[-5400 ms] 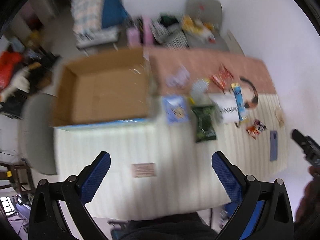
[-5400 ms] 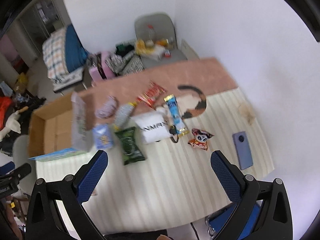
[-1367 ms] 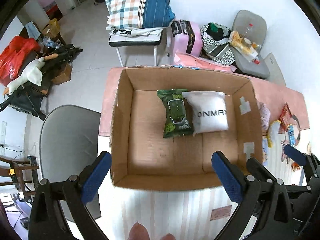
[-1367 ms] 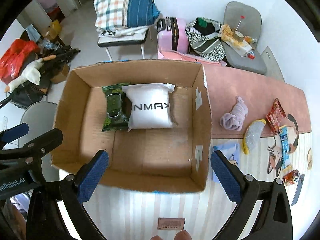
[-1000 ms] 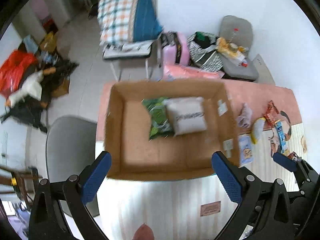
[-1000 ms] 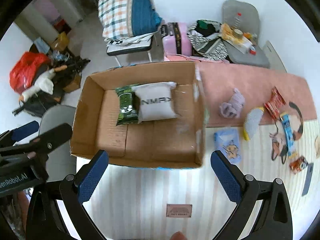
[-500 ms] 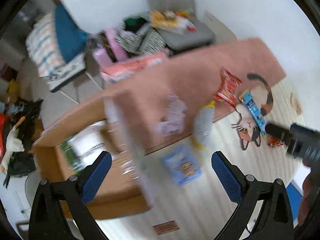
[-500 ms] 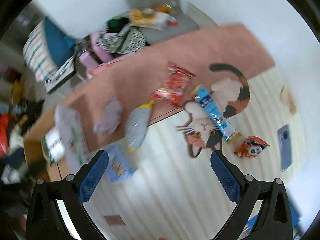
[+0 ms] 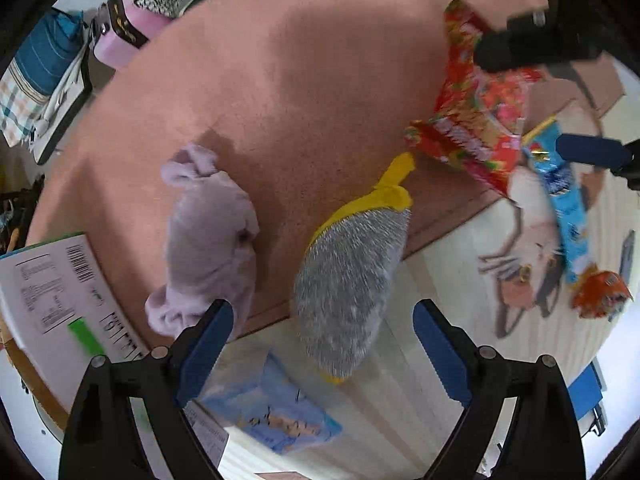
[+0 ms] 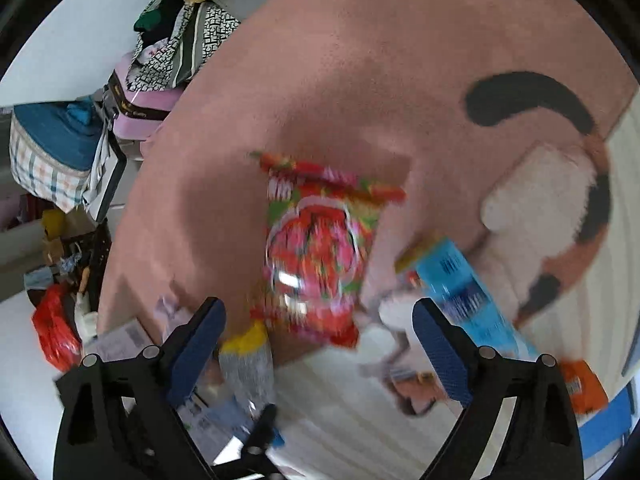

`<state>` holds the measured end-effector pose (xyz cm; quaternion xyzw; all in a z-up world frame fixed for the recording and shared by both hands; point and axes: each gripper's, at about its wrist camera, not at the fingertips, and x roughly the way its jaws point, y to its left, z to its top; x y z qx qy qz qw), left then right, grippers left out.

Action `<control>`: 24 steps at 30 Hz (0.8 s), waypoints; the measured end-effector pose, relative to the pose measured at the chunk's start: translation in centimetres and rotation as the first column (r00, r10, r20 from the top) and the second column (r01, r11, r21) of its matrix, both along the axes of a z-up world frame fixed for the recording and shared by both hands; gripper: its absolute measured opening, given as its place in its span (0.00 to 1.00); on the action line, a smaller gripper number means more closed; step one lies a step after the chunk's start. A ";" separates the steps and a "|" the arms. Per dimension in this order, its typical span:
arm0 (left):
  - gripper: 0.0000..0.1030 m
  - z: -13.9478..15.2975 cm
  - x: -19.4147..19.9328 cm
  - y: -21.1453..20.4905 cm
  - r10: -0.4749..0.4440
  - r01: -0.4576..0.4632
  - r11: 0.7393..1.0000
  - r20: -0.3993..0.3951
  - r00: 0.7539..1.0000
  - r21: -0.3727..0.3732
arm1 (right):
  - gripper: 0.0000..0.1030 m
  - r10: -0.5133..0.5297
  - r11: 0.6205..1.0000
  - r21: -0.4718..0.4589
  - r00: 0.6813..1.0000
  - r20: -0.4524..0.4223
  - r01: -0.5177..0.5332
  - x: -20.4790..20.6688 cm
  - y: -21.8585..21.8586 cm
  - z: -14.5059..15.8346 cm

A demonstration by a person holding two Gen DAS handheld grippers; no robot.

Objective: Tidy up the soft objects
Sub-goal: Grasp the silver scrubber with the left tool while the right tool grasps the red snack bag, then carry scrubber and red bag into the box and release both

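In the left wrist view my left gripper (image 9: 324, 336) is open and empty, low over a grey and yellow scrubber mitt (image 9: 348, 276). A rolled lilac cloth (image 9: 208, 240) lies to its left on the pink mat (image 9: 300, 60). A red snack bag (image 9: 476, 120) lies at the upper right, with my right gripper over it. In the right wrist view my right gripper (image 10: 320, 332) is open and empty, just above that red snack bag (image 10: 316, 252). A blue snack stick (image 10: 468, 292) lies to its right.
The cardboard box flap with a label (image 9: 60, 292) stands at the left. A light blue packet (image 9: 276, 416) lies on the striped cloth near the front edge. An orange snack (image 9: 600, 292) and a phone (image 9: 626, 256) lie at the right. Chairs and bags stand beyond the table.
Both grippers have swung from over the box to the right and dropped low over the table items. The left one now hangs over the mitt, the right one over the red bag.
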<state>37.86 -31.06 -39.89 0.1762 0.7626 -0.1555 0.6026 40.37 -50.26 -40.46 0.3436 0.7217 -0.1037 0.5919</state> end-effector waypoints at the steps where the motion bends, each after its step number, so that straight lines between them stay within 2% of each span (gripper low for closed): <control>1: 0.88 -0.4 0.0 0.0 0.007 -0.007 1.000 -0.006 1.000 0.003 | 0.92 -0.003 1.000 0.003 1.000 -0.011 0.003 0.3 0.0 -0.7; 3: 0.73 -1.2 0.0 -0.1 0.011 -0.011 1.000 -0.019 1.000 0.019 | 0.88 -0.001 1.000 0.011 1.000 -0.028 0.002 0.8 -0.1 -1.7; 7: 0.61 -2.3 -0.3 -0.1 0.012 -0.011 0.999 -0.032 0.999 0.043 | 0.88 0.014 1.000 0.010 0.998 -0.060 -0.014 1.8 0.3 -3.3; 8: 0.50 -2.6 -0.3 -0.2 0.006 -0.004 0.999 -0.043 0.999 0.047 | 0.87 0.017 1.000 0.012 0.997 -0.069 -0.016 2.1 0.4 -3.8; 11: 0.45 -2.6 -0.6 -0.2 0.019 -0.018 0.998 -0.023 1.000 0.058 | 0.74 0.040 0.999 -0.026 0.994 -0.107 -0.043 2.8 1.1 -4.6; 12: 0.44 -2.4 -0.7 -0.1 0.021 -0.021 0.998 -0.011 1.000 0.059 | 0.54 0.056 0.996 -0.064 0.991 -0.118 -0.064 3.0 1.3 -4.5; 14: 0.44 -1.4 -1.2 0.1 0.034 -0.034 0.999 0.012 0.999 0.041 | 0.48 0.075 0.993 -0.086 0.992 -0.100 -0.084 3.1 1.8 -3.7; 18: 0.43 1.7 -1.9 1.2 0.067 -0.066 0.998 0.075 0.995 -0.005 | 0.47 0.143 0.979 -0.139 0.989 -0.033 -0.146 2.5 3.1 -0.9; 24: 0.43 9.2 -3.3 6.8 0.186 -0.163 0.976 0.157 0.970 -0.148 | 0.46 0.206 0.975 -0.107 0.973 0.099 -0.196 -0.2 7.0 5.1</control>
